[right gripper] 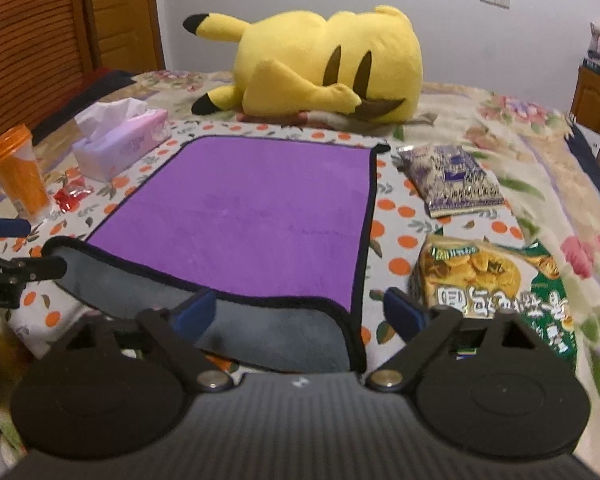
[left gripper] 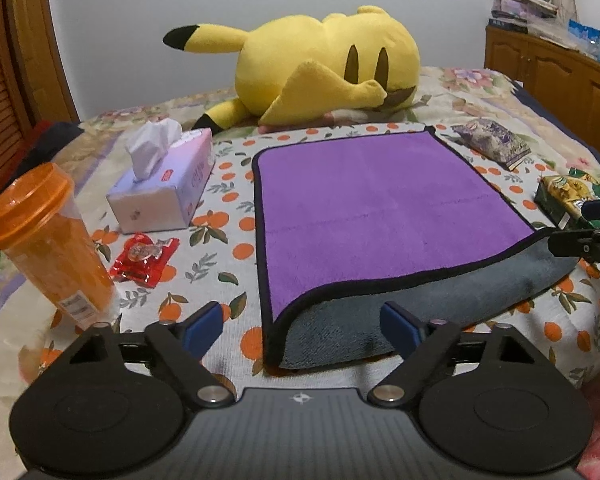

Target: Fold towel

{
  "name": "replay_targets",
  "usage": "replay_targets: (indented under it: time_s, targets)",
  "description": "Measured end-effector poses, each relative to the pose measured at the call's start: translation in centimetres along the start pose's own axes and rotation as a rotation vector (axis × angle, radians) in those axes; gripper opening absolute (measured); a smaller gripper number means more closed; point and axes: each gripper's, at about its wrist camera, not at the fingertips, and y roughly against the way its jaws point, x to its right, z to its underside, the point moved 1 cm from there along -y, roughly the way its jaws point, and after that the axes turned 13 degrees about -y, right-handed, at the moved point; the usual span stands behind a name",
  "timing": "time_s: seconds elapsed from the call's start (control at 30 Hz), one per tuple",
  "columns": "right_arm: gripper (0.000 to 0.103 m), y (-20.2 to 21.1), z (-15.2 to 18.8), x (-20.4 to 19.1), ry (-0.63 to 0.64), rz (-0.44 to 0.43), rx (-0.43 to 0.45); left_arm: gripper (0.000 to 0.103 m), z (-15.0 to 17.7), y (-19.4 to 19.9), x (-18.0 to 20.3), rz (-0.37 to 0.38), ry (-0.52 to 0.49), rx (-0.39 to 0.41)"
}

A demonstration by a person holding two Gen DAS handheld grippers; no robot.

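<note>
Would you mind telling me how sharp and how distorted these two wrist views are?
Left wrist view: strong fisheye bending at the door frame and dark corners; the towel and plush toy look fairly sharp under soft, even light. Right wrist view: same barrel distortion, softer overall, with the snack bag and the right gripper slightly blurred; no glare.

We count one purple towel [left gripper: 380, 208], one yellow Pikachu plush [left gripper: 320, 68], one tissue box [left gripper: 164, 188], one orange tumbler [left gripper: 48, 240], one red candy wrapper [left gripper: 144, 260], two snack bags, purple [right gripper: 452, 180] and green [right gripper: 496, 284], and two claws, left [left gripper: 304, 326] and right [right gripper: 300, 314].
</note>
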Motion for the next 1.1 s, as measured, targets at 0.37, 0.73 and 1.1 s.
replay_targets:
  time_s: [0.37, 0.73, 1.1]
  targets:
    - [0.083, -1.3, 0.6, 0.6, -0.015, -0.010, -0.101, 0.065, 0.4, -1.0, -0.9, 0.052, 0.047, -0.044]
    - [0.068, -2.0, 0.8, 1.1, -0.028, -0.010, -0.153, 0.047, 0.6, -1.2, -0.3, 0.073, 0.017, -0.049]
    - [0.027, -2.0, 0.8, 1.6, -0.020, 0.017, -0.147, 0.026, 0.8, -1.2, -0.2, 0.081, 0.011, -0.053]
